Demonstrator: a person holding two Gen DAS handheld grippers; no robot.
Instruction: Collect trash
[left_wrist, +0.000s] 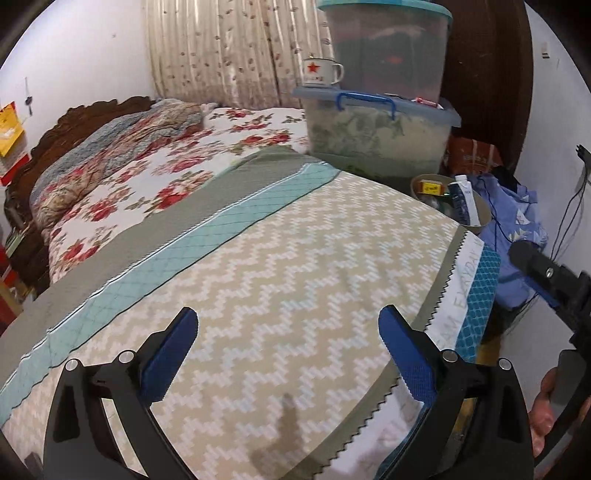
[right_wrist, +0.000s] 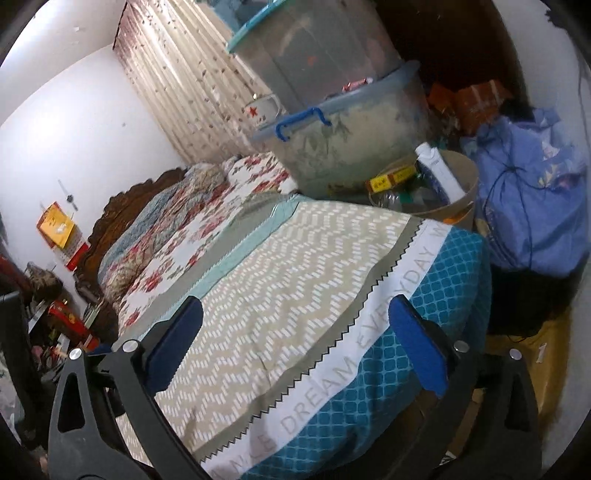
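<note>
Both my left tool (left_wrist: 288, 354) and right tool (right_wrist: 295, 341) gape wide and empty over the bed (left_wrist: 258, 258), while the trash sits in the bin (right_wrist: 466, 192) beyond its corner: a light, crushable milk carton (right_wrist: 439, 173), probably best pinched across its flat sides.

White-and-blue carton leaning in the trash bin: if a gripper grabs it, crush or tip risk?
The carton looks like thin paperboard, so it probably dents under a hard squeeze. It stands tilted against the bin rim, likely light, and may topple if nudged.
</note>
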